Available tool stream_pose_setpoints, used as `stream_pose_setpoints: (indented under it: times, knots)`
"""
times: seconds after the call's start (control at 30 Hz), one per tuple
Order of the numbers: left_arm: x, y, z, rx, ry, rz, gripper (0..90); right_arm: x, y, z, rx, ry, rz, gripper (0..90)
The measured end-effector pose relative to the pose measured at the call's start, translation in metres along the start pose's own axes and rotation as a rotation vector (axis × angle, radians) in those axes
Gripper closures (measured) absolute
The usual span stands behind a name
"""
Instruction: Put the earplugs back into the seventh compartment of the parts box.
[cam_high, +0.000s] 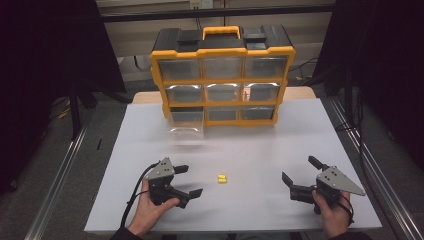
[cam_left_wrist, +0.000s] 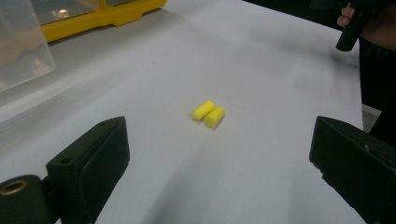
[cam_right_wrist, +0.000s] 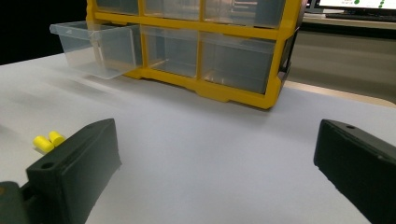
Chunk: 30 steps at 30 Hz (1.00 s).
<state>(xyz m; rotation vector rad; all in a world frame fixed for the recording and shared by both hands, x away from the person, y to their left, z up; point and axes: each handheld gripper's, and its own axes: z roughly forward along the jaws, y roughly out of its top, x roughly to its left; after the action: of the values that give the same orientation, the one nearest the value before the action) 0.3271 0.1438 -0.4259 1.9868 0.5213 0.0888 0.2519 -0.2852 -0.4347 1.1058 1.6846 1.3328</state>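
The left hand-held gripper (cam_high: 186, 181) rests low over the bench (cam_high: 260, 150) with its jaws wide apart and nothing between them; in its own view the two black jaws frame the target directly ahead. That target is a pair of yellow foam earplugs (cam_left_wrist: 208, 113), short cylinders lying side by side and touching, on bare bench between the two grippers and somewhat nearer the left one. The right hand-held gripper (cam_high: 299, 176) sits well off at the other side, jaws likewise spread and empty, pointed toward the yellow drawer organizer (cam_high: 222, 75) at the far end of the bench.

The earplugs look very light and soft, so they should squash under a firm pinch and spring back; a gentle closing is likely enough. Being round, they may roll away if a jaw nudges one from the side, and being so light they could be flicked off the bench. The safest hold, I judge, is across the two together, jaws closing on their outer long sides so that each presses the other in place.

Beyond them, the organizer's bottom-left clear drawer (cam_high: 186, 121) stands pulled out and open, a likely place for them to go.
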Motion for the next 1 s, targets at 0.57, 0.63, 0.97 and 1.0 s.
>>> stream_pose_setpoints:
  times: [0.57, 0.63, 0.97, 1.0]
  knots:
    - [-0.013, 0.025, 0.034, 0.134, -0.071, 0.128, 9.4, 0.0, 0.0, 0.0, 0.003, 0.001, -0.002, 0.0]
    - [-0.016, 0.028, 0.038, 0.16, -0.082, 0.149, 9.3, 0.0, 0.0, 0.0, 0.0, -0.001, 0.0, 0.0]
    - [-0.019, 0.035, 0.053, 0.258, -0.115, 0.23, 17.7, 0.0, 0.0, 0.0, 0.003, 0.002, -0.004, 0.0]
    - [-0.018, 0.036, 0.054, 0.257, -0.113, 0.23, 19.5, 0.0, 0.0, 0.0, 0.001, 0.005, -0.002, 0.0]
